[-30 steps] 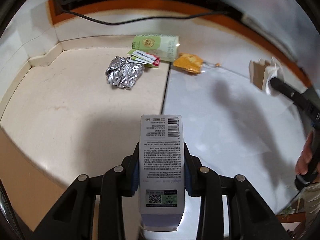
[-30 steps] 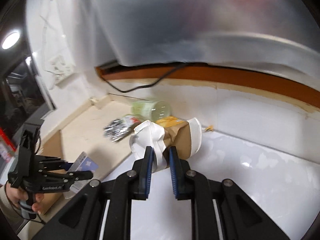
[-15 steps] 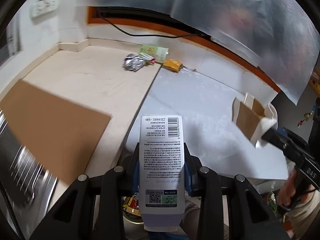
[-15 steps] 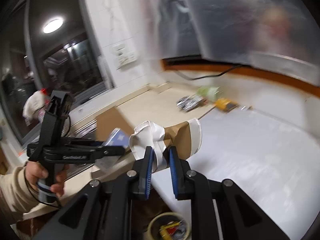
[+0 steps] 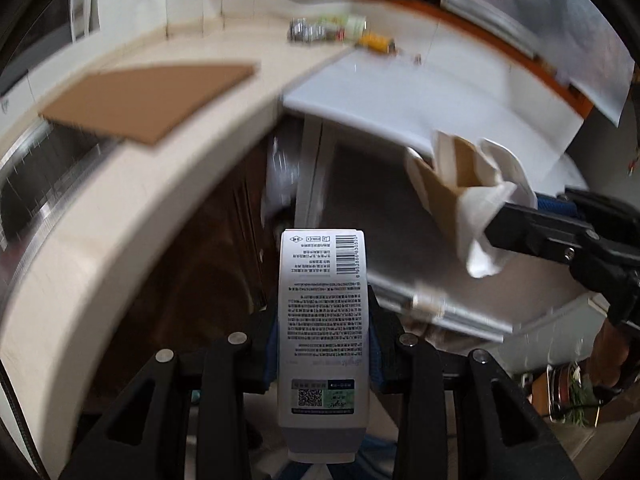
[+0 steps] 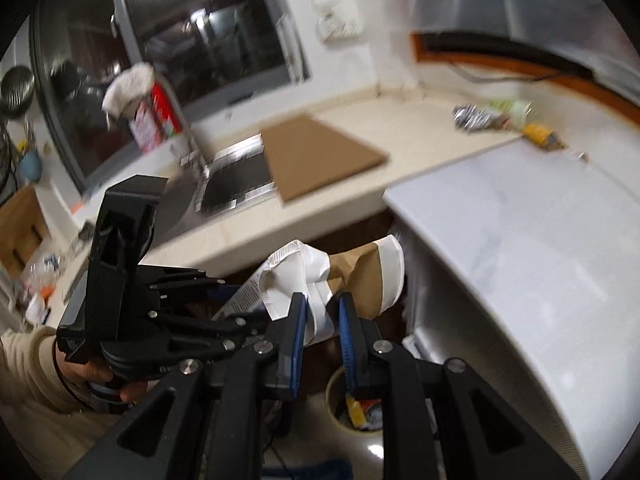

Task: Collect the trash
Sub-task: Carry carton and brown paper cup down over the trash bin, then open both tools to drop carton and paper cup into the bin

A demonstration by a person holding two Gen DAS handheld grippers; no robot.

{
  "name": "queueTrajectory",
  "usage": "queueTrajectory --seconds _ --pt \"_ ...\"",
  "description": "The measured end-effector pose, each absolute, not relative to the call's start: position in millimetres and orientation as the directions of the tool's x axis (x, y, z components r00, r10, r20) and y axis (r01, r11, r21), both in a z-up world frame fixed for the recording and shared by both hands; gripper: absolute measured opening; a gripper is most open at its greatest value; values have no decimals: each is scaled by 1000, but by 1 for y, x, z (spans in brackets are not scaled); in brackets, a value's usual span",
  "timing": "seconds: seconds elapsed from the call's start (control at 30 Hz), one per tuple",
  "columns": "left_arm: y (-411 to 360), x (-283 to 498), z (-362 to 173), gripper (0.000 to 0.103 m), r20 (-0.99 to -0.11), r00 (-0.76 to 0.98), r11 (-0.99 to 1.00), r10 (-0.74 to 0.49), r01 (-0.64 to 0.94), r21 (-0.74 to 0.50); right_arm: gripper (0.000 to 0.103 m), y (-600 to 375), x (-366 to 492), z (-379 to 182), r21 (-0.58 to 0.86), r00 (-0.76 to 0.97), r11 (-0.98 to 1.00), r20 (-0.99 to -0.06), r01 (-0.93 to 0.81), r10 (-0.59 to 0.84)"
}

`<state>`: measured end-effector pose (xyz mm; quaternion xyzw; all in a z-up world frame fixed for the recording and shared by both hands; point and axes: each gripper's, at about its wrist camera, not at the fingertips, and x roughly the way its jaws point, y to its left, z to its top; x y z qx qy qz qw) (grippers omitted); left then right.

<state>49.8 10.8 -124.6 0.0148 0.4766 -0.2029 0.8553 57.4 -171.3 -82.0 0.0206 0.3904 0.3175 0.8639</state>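
A white box [image 5: 323, 312] printed with small text and a barcode sits upright in my left gripper [image 5: 323, 316], whose pads are shut on its sides. My right gripper [image 6: 322, 316] is shut on a crushed brown-and-white paper cup [image 6: 360, 276]. In the left wrist view that cup [image 5: 456, 184] hangs to the right of the box. Both grippers are off the counter's front edge. A round bin [image 6: 334, 396] with scraps inside stands on the floor below the right gripper. Crumpled foil [image 6: 472, 116], a green pack [image 6: 514, 108] and a yellow wrapper [image 6: 540, 134] lie in the far counter corner.
A brown cardboard sheet [image 6: 320, 156] lies on the beige counter [image 5: 132, 216], partly over a steel sink [image 6: 236, 184] with a tap. A white appliance top [image 6: 520, 240] juts out on the right. Dark cabinet fronts [image 5: 200, 280] lie below. A sleeved hand [image 6: 80, 368] holds the left gripper.
Both grippers have pulled back from the counter corner, past its front edge and lower, each keeping its item. The trash pile now looks far away, and the bin has come into view.
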Motion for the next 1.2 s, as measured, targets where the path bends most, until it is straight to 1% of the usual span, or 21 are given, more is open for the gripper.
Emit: queueTrajectory --seconds 0.1,0.27,0.5,0.77,0.87,1.2 --pt "13 43 -147 33 -837 424 910 -346 370 -188 16 -159 54 -104 268 450 783 -696 -561 560" --pt "13 47 -181 33 -855 384 905 -349 375 -201 16 -153 58 -147 291 384 779 -741 -555 551" --pt "15 72 -239 33 -887 291 906 -360 334 -259 16 -162 81 -228 404 258 789 -790 -463 556" --pt "3 101 -300 33 -909 209 902 -362 326 -284 17 -163 115 -300 411 222 819 -823 -402 522" --pt "1 111 -320 33 -920 180 904 -349 321 -280 17 -159 126 -327 429 179 819 -835 -380 520" --pt "5 137 -353 34 -935 117 904 -335 319 -284 17 -156 143 -370 457 125 822 -844 -340 521"
